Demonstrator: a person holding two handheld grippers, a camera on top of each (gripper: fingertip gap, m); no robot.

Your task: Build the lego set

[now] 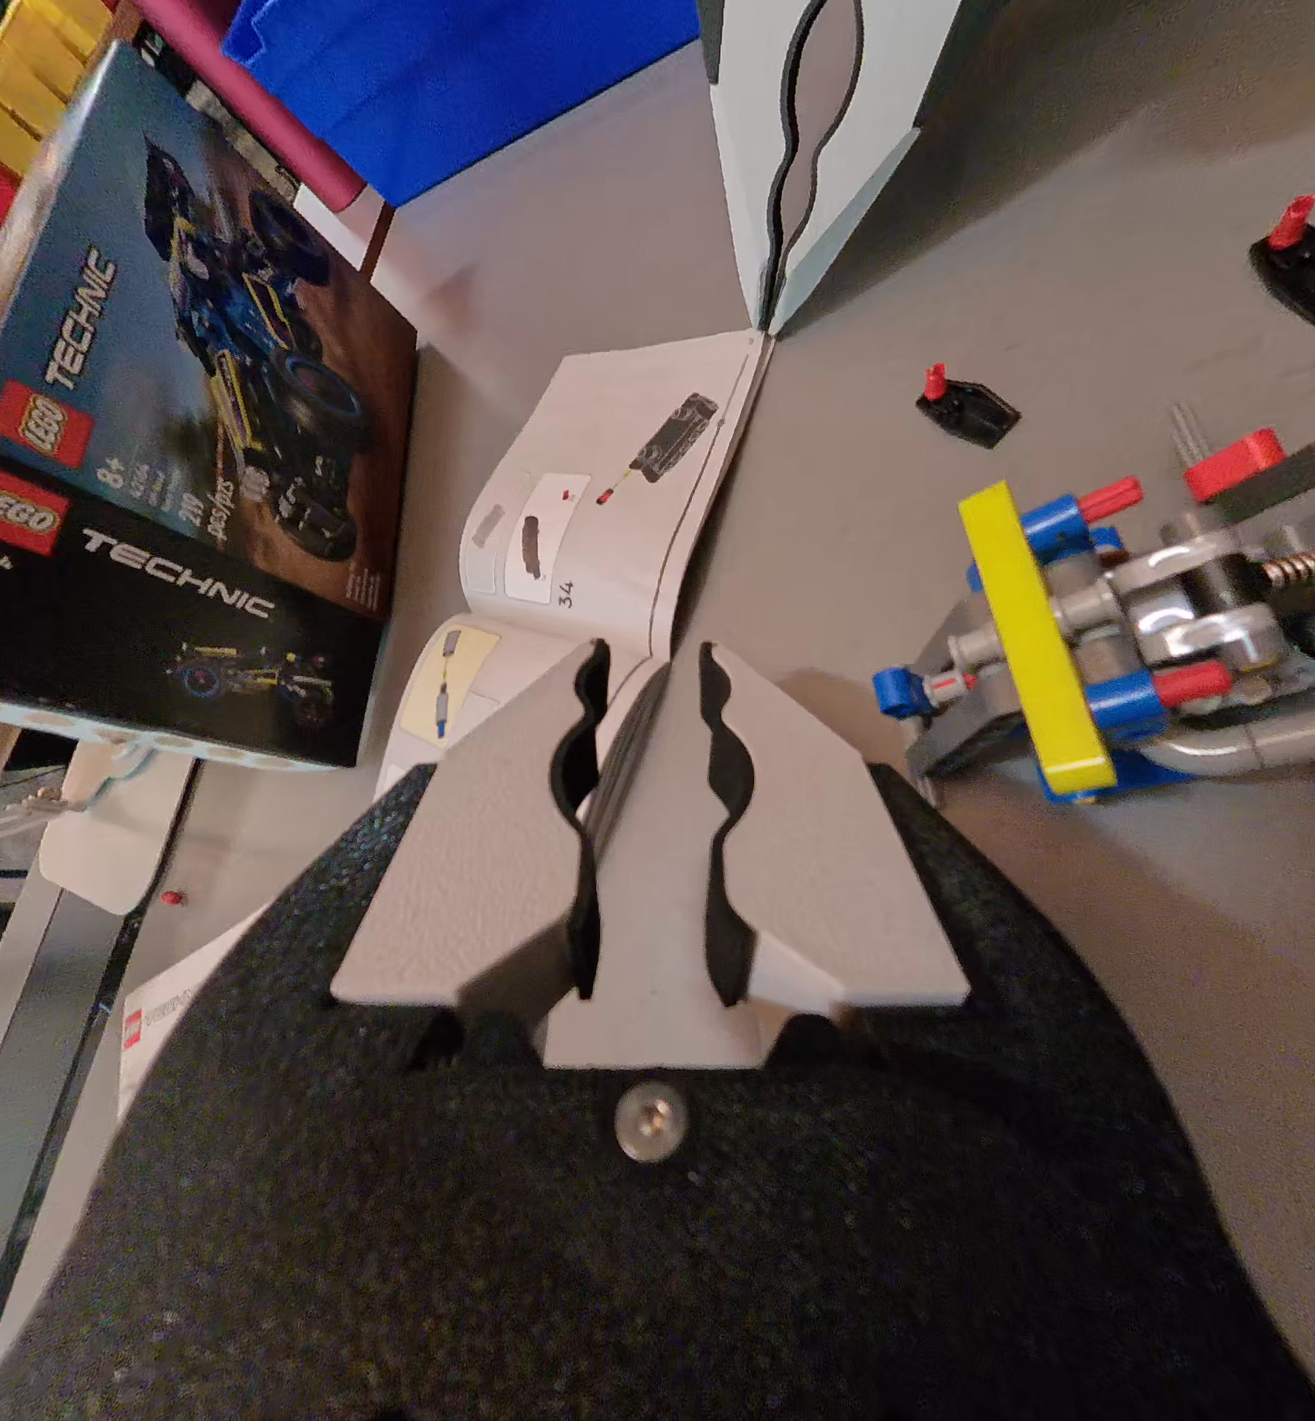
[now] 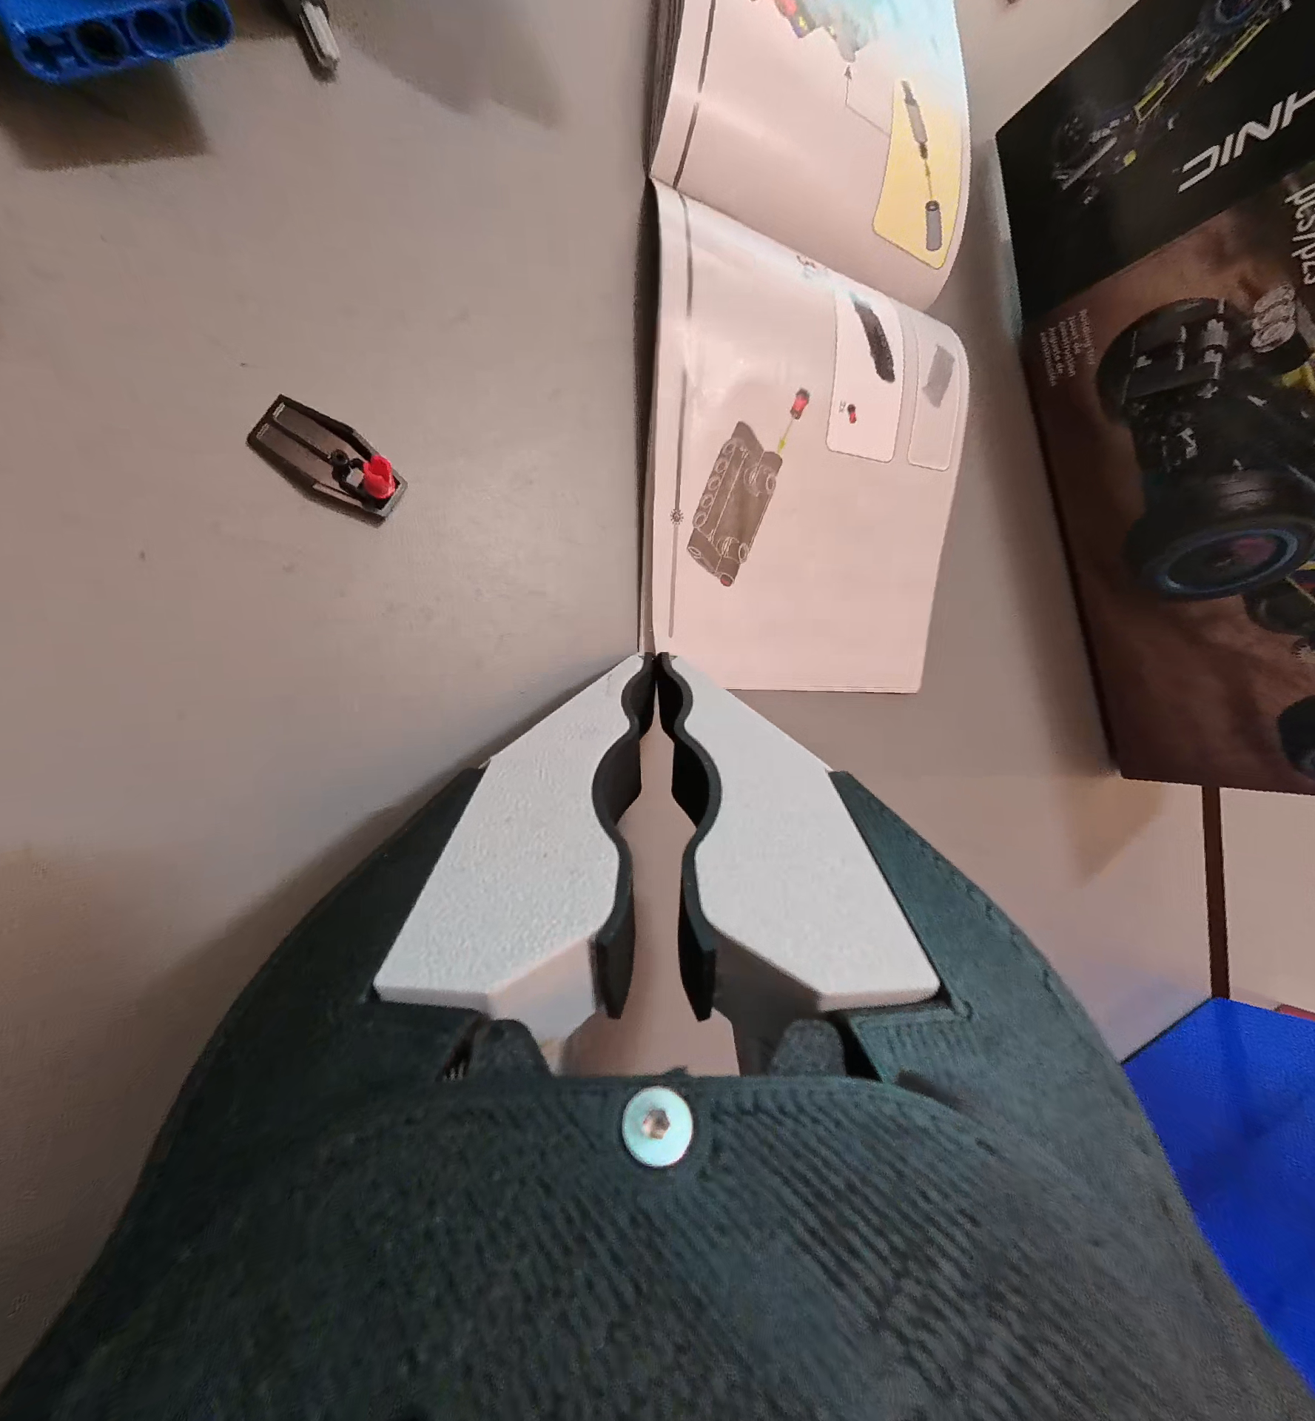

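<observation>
My right tongs (image 2: 650, 663) were pressed together on the near corner of the open instruction booklet (image 2: 800, 492), apparently pinching its page. The page's long edge ran straight away from them. My left tongs (image 1: 652, 653) hung spread over the booklet's opposite end, gripping nothing.

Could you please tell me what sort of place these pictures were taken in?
Probably a hobby or work table for building a toy brick set: an open instruction booklet lies on the grey table, beside the set's box, a half-built model and coloured storage bins.
</observation>
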